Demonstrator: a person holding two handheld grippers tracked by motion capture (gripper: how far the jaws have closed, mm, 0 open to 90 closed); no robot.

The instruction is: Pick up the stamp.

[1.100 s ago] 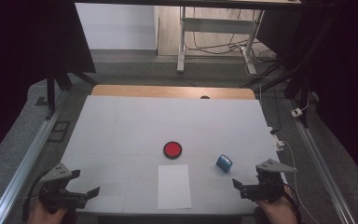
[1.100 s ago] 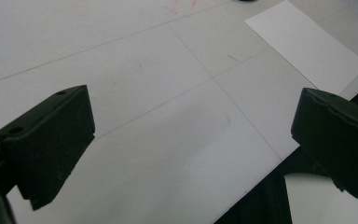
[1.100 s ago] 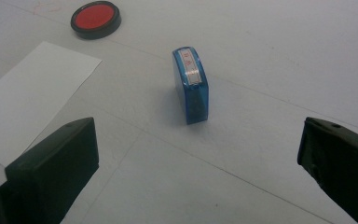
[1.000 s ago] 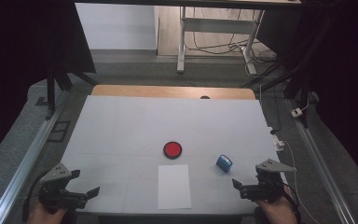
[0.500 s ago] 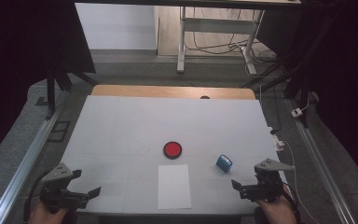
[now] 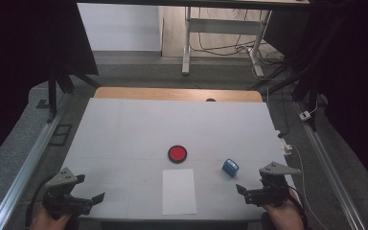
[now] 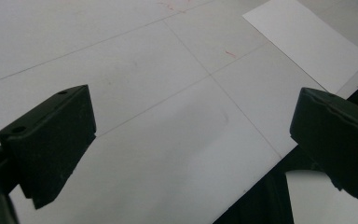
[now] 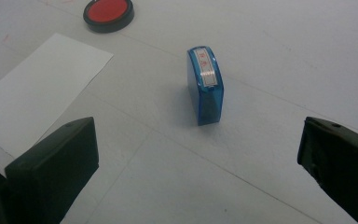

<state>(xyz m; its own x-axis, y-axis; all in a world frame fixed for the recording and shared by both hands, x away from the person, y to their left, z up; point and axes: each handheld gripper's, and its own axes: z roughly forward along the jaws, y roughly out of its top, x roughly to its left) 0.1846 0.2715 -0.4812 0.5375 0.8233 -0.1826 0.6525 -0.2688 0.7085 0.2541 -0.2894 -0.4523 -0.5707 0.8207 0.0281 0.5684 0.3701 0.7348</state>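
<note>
- Right claw (image 6: 243,190) near the bench's front right corner, jaws spread wide, nothing between them.
- Blue stamp (image 6: 230,167) stands on the bench (image 6: 172,124) just ahead of the right claw; in the right gripper view the stamp (image 8: 205,84) sits between the jaw lines but farther off, untouched.
- Red ink pad (image 6: 177,153) lies left of the stamp and farther back, well apart from both claws.
- White paper sheet (image 6: 178,190) lies flat at the front edge, between the two claws, just in front of the pad.
- Left claw (image 6: 93,198) at the front left, wide open, empty; bare bench ahead of it.
- Nothing lies between right claw and stamp.
</note>
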